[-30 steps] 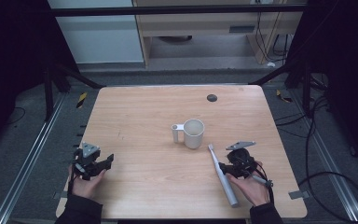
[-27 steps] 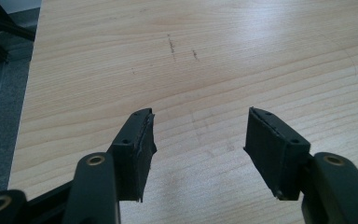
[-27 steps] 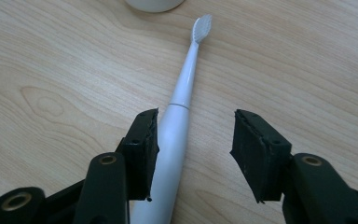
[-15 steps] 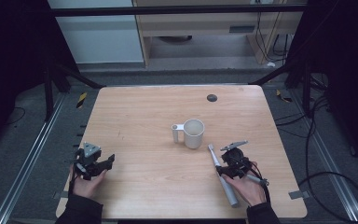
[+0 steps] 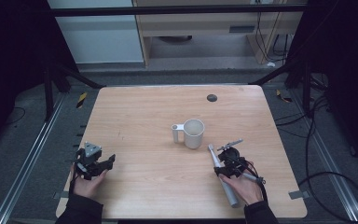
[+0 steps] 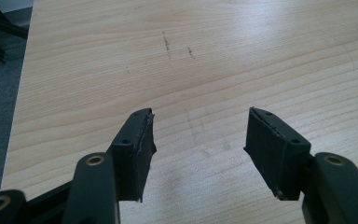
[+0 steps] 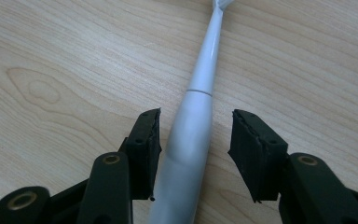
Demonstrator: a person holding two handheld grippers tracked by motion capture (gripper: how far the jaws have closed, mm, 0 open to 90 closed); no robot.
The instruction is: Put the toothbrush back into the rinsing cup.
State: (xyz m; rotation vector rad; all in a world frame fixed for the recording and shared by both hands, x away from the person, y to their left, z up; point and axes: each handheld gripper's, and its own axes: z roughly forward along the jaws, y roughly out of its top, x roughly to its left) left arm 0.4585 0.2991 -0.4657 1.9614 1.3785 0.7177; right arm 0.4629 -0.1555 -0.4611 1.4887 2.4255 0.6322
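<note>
1. Pale wood-grain table (image 5: 144, 116), smooth and lightly scuffed, spreads under me.
2. White cylindrical mug (image 5: 193, 133) with a handle stands mid-table.
3. Slim glossy white electric toothbrush (image 7: 191, 135) lies flat between my right gripper (image 7: 193, 140) fingers, which are apart around its tapered handle.
4. My left gripper (image 6: 198, 140) fingers gape over bare wood.

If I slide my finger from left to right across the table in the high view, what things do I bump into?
Left gripper → white mug → electric toothbrush, with the right gripper right over it, so those two share a spot.
</note>
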